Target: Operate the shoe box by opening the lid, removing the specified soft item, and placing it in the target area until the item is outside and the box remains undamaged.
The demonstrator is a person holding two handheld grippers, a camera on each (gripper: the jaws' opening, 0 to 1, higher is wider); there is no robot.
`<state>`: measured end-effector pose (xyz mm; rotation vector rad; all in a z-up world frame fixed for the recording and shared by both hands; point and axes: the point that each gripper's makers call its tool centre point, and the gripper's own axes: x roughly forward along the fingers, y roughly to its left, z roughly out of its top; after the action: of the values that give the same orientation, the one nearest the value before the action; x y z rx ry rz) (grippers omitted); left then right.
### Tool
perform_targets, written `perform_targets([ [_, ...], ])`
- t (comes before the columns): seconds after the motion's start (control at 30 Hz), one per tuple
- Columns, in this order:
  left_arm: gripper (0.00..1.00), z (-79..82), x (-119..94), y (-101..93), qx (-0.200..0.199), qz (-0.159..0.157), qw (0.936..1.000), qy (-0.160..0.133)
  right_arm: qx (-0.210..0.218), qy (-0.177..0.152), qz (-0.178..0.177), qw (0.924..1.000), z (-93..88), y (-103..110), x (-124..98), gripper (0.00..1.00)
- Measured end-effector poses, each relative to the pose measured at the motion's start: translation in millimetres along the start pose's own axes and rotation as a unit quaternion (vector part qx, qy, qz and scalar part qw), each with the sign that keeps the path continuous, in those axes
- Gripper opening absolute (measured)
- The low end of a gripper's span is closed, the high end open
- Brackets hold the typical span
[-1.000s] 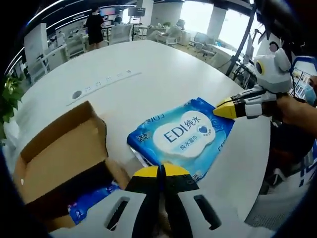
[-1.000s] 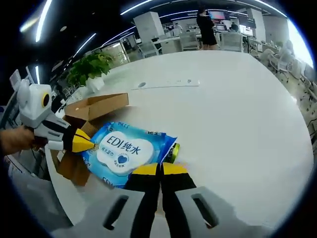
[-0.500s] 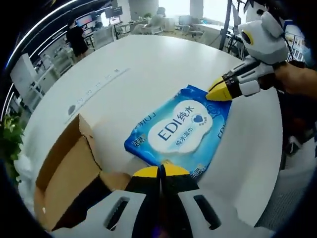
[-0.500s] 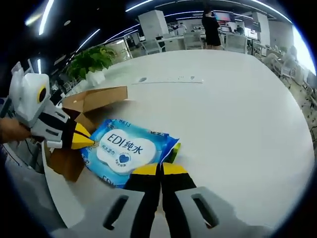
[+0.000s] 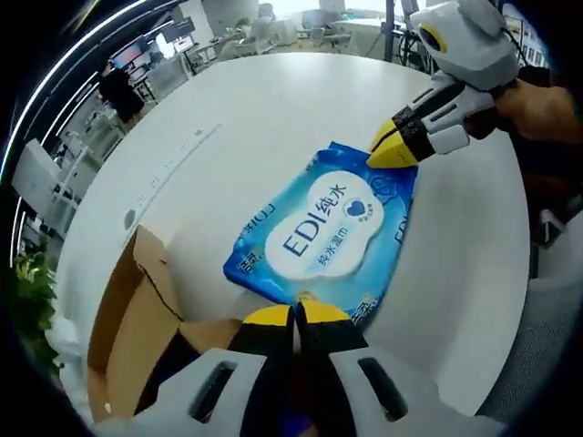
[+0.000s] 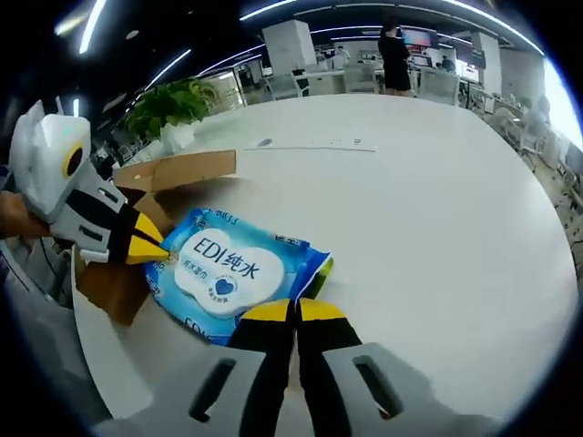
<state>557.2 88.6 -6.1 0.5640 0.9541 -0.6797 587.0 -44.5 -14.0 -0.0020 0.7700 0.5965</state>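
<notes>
A blue wet-wipes pack [image 5: 323,232] with a white "EDI" label is stretched between the two grippers over the white table [image 5: 273,100]. My left gripper [image 5: 293,314] is shut on its near edge. My right gripper [image 5: 393,150] comes in from the upper right, pinching the far corner. In the right gripper view the pack [image 6: 228,271] runs from my right gripper [image 6: 293,311], shut on one end, to the left gripper [image 6: 150,248] at the other. The open cardboard shoe box [image 5: 137,319] [image 6: 173,173] sits right beside the pack, flaps up.
A long cable strip [image 6: 319,147] is set in the table [image 6: 437,209] farther out. The table's curved edge [image 5: 506,300] is close by. A potted plant [image 6: 168,105] stands beyond the box. A person in black [image 6: 398,55] stands far off among desks.
Both grippers have kept their hold on the pack. The left gripper view has swung and risen, so the pack now stands more diagonal and the box interior has slipped toward the lower left.
</notes>
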Motion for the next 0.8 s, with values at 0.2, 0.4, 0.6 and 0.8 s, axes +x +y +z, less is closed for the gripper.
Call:
perform_targets([
  [0.2, 0.02, -0.3, -0.8, -2.4, -0.004, -0.002, 1.0000, -0.003, 0.020, -0.004, -0.004, 0.9998, 1.3, -1.7, -2.4, 0.00],
  [0.4, 0.05, 1.2, -6.2, -6.9, -0.025, -0.009, 0.9996, -0.012, 0.058, -0.004, -0.012, 0.9982, 0.0, -9.2, -6.4, 0.02],
  [0.6, 0.09, 5.2, -14.1, -8.1, -0.062, -0.022, 0.9975, -0.027, 0.064, 0.009, -0.006, 0.9979, -4.9, -9.1, -10.8, 0.04],
  [0.8, 0.11, 24.2, -28.3, -8.7, -0.096, -0.035, 0.9922, -0.072, 0.027, 0.003, -0.012, 0.9995, 1.4, -7.6, -23.1, 0.07],
])
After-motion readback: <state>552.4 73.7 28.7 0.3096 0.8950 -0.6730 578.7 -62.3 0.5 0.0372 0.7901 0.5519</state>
